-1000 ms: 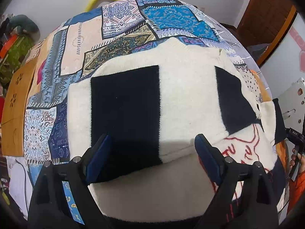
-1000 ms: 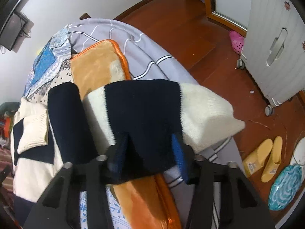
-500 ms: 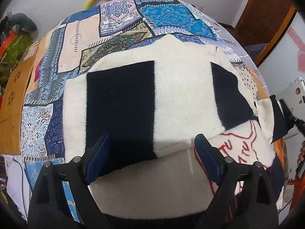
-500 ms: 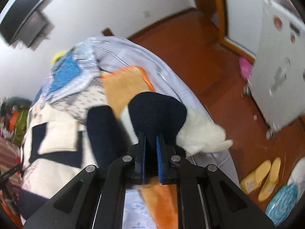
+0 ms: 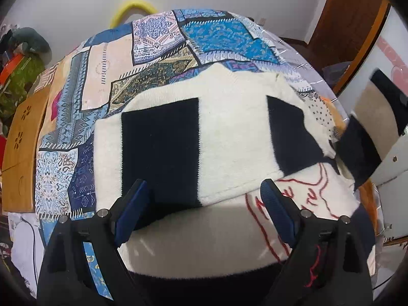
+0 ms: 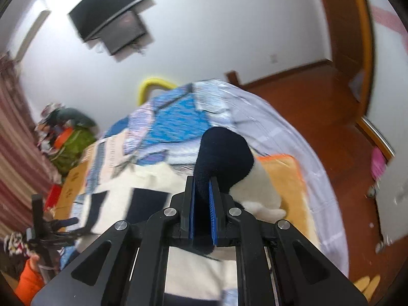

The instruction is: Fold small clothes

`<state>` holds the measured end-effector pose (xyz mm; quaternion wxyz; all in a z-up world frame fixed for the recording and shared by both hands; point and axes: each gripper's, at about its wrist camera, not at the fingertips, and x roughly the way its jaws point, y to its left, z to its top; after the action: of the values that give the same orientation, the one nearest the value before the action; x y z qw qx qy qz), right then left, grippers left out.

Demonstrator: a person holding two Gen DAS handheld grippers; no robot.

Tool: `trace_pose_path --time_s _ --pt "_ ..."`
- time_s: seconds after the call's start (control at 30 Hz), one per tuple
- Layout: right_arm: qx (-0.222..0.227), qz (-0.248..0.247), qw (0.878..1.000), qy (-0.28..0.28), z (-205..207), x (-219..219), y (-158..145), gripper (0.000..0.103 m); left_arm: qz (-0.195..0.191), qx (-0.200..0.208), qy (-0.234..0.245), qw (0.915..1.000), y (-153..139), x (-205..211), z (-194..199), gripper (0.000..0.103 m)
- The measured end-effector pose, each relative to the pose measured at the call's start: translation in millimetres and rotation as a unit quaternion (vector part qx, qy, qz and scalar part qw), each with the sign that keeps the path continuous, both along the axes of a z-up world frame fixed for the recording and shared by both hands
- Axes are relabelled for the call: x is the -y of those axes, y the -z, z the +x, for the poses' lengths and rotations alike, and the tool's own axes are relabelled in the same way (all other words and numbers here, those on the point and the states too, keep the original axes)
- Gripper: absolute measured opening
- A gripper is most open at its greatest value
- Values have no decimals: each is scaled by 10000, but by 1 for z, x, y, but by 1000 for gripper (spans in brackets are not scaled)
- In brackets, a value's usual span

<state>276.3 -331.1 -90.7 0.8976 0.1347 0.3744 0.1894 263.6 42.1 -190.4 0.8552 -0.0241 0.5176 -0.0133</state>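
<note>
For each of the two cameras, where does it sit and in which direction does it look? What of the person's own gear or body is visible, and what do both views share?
Left wrist: on the left gripper, looking steeply down on the cream-and-navy sweater on the patchwork bedspread; its jaws stand wide open above the sweater.
Right wrist: on the right gripper, looking across the bed toward the wall; jaws shut on the sweater's sleeve; the left gripper and an orange sleeve show at lower left.
Shared: sweater, bedspread, yellow hoop.
</note>
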Motion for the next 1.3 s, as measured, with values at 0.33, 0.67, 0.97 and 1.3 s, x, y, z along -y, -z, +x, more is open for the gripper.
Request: trace_pose_path --time_s 0.33,0.67,0.97,1.3 --pt "296 -78 9940 -1048 10 -112 -21 9 -242 203 -54 9995 -16 -11 -13 90" --pt "118 -20 9841 -1775 11 -176 -11 3 -144 360 -82 9992 -22 -22 -25 90" --pt "-171 -747 9792 -1878 4 -188 11 12 -296 258 -140 9991 -19 -24 -25 90" --pt "-97 -1117 9857 -1260 -3 -128 17 64 -294 163 385 9987 -25 32 -6 90"
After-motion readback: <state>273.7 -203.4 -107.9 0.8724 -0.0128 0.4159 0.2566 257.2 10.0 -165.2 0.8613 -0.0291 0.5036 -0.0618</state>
